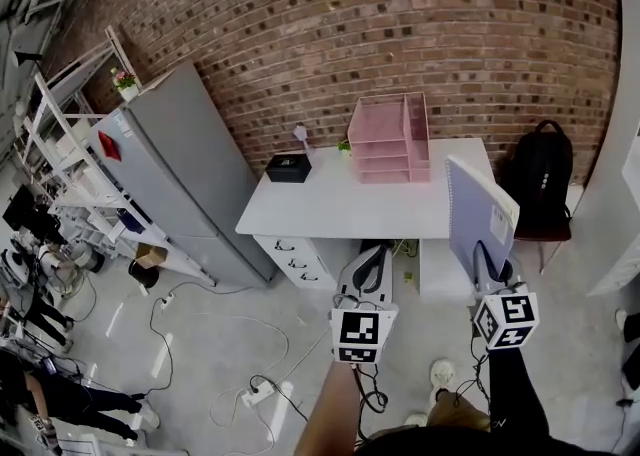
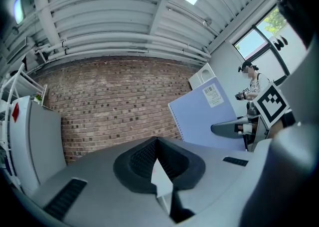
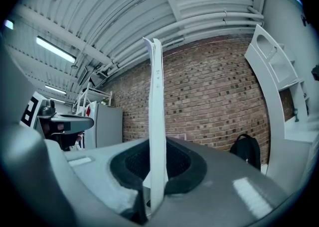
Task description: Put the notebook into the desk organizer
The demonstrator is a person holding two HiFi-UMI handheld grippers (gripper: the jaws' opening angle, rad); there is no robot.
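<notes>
The right gripper (image 1: pixel 486 262) is clamped on the lower edge of the notebook (image 1: pixel 478 206) and holds it upright. In the right gripper view the notebook shows as a thin white edge rising from between the jaws. Its spiral-bound edge faces the left gripper (image 1: pixel 368 266), whose jaws are together with nothing in them. Both grippers hang over the floor in front of the white desk (image 1: pixel 330 212), well apart from each other.

The pink desk organizer (image 1: pixel 390 136) stands at the desk's back edge against the brick wall (image 1: pixel 400 24), with bare desktop in front of its tiers. A black box (image 1: pixel 288 167) sits near the left rear corner. A grey cabinet (image 1: pixel 185 164) flanks the desk on the left, a black backpack (image 1: pixel 540 179) on the right. Cables (image 1: pixel 250 384) trail across the floor to the left.
</notes>
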